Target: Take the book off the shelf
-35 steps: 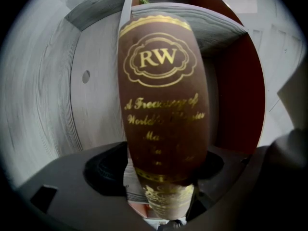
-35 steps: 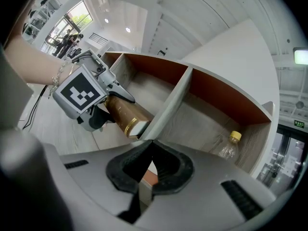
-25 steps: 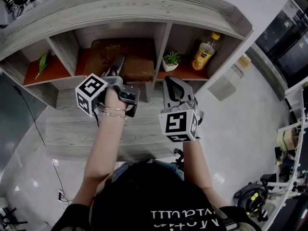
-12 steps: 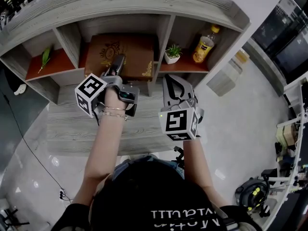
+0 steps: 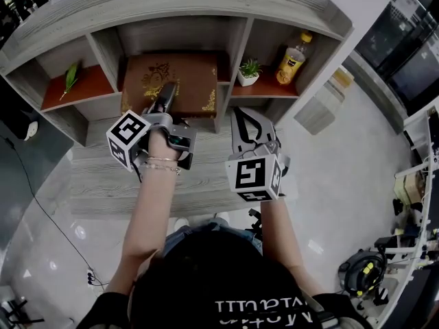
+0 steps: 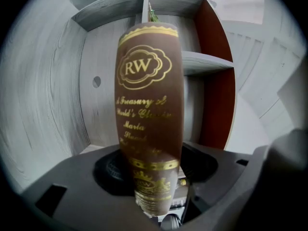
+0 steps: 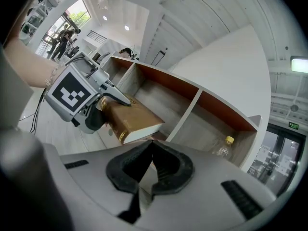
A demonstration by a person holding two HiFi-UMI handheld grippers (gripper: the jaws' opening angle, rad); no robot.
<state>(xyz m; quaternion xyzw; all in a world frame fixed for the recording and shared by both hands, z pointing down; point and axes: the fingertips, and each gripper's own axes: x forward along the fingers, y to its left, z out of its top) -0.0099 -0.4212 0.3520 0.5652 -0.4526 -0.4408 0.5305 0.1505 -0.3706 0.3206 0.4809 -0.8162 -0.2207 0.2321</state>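
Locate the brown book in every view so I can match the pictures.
Head view: brown book upper centre, at the middle bay of the grey shelf.
Left gripper view: dead centre, gold-lettered spine upright, close up.
Right gripper view: left of centre, page edges showing.
Shared landmark: the grey shelf's red-brown lining.

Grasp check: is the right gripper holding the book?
No, the right gripper's jaws are shut on nothing; the book lies beyond them.
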